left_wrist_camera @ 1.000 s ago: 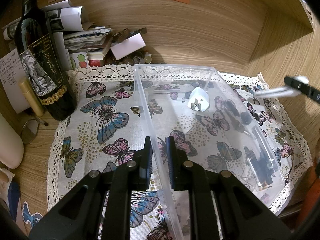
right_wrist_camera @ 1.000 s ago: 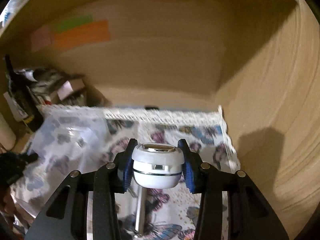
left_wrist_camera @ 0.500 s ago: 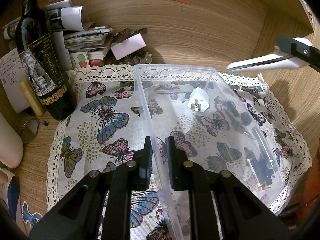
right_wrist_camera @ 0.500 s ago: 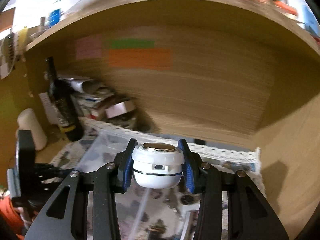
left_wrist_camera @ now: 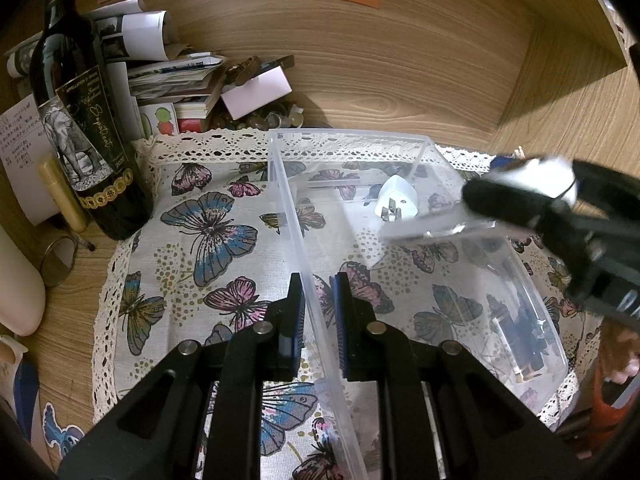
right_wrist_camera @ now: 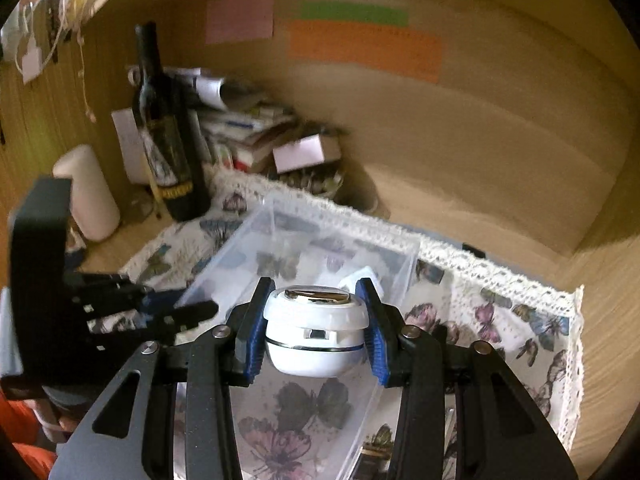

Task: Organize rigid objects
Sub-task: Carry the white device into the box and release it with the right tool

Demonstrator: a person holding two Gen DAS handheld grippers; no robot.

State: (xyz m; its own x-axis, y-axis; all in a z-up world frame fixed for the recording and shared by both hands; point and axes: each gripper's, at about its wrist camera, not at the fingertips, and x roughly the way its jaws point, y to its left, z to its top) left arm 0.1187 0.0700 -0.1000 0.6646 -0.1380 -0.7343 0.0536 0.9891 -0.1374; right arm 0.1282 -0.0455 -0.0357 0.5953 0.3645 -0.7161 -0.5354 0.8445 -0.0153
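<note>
A clear plastic bin (left_wrist_camera: pixel 416 148) stands on a butterfly-print cloth (left_wrist_camera: pixel 208 232). My left gripper (left_wrist_camera: pixel 318 312) is shut on the bin's left wall (left_wrist_camera: pixel 296 224). A white plug adapter (left_wrist_camera: pixel 396 200) lies at the bin's far end and dark items (left_wrist_camera: pixel 524 332) lie at its near right. My right gripper (right_wrist_camera: pixel 316 340) is shut on a white handled tool (right_wrist_camera: pixel 316 340) with a metal blade. In the left wrist view that tool (left_wrist_camera: pixel 536 172) hangs over the bin's right side, blade (left_wrist_camera: pixel 432 230) pointing left.
A dark wine bottle (left_wrist_camera: pixel 80 120) stands left of the cloth, with a stack of papers and books (left_wrist_camera: pixel 172 76) behind it. Wooden walls close the back and right. A cream cylinder (left_wrist_camera: pixel 16 288) lies at far left. Sticky notes (right_wrist_camera: pixel 364 48) hang on the back wall.
My right gripper has swung left and down with the white tool, from the right wall to over the bin. The left gripper has stayed on the bin wall.
</note>
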